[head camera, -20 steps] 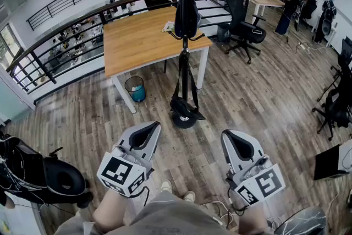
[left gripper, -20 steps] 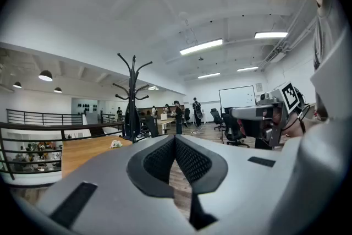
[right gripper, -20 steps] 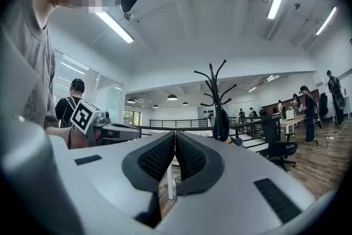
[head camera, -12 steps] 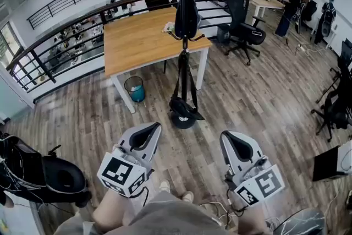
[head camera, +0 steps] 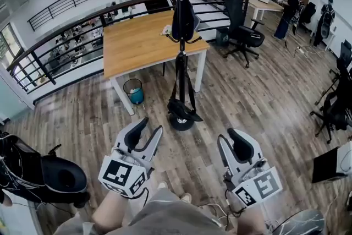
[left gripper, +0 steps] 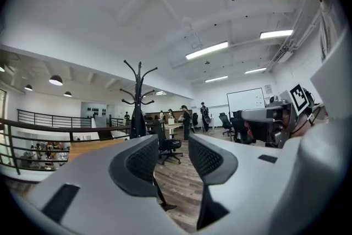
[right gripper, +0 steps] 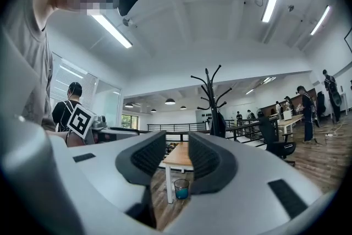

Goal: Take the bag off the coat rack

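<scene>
The rack's [head camera: 180, 71] top is cut off by the head view's upper edge. The dark bag [head camera: 183, 18] hangs high on its pole, well ahead of both grippers. Which hook bears it is hard to tell against the dark pole, perhaps an upper one. A table [head camera: 137, 41] stands behind the rack, a bin [head camera: 135, 89] beneath it and a chair [head camera: 242, 30] to the right. The left gripper's [head camera: 149, 126] jaws stand well apart, the right gripper's [head camera: 231, 139] narrowly apart, both empty. The left jaws have spread since the earlier frame.

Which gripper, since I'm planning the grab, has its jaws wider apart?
The left gripper: its jaws gape wide; on the right gripper they stand narrowly apart.
</scene>
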A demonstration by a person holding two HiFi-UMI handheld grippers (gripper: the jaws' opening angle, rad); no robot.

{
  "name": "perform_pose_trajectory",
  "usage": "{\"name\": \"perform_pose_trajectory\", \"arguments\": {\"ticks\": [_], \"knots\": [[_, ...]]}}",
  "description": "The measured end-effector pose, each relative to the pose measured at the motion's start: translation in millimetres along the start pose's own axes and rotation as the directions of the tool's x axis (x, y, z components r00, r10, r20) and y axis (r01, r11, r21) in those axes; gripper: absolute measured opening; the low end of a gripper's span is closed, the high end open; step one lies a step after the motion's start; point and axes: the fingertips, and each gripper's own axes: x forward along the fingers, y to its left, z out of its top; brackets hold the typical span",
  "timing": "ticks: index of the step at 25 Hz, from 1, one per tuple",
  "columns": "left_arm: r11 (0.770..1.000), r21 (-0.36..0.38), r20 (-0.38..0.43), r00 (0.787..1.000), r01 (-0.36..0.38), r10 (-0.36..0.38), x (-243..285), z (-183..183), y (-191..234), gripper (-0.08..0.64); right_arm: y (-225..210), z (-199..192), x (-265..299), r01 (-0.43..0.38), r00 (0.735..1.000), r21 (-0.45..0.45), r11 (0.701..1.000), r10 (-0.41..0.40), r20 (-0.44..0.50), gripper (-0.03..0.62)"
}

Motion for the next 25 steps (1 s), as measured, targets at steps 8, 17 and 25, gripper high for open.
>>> {"name": "perform_pose_trajectory", "arguments": {"ticks": [8, 17, 25], "knots": [[0.999, 0.011, -0.039, 0.998, -0.045, 0.046, 5.7, -11.8, 6.3, 0.202, -16.7, -15.5, 4.1, 0.050, 0.998, -0.011, 0.999, -0.050, -0.033, 0.212], [0.999, -0.001, -0.059, 0.998, -0.036, 0.036, 44.1, -24.9, 22.3, 0.202, -46.3, -32.6, 39.1, 0.067, 0.994, -0.028, 0.997, -0.069, -0.080, 0.212], [0.999, 0.004, -0.081, 0.996, -0.033, 0.033, 111.1, -42.4, 68.2, 0.202, -88.8, -50.2, 110.9, 0.072, 0.991, -0.034, 0.997, -0.075, -0.108, 0.213]]}}
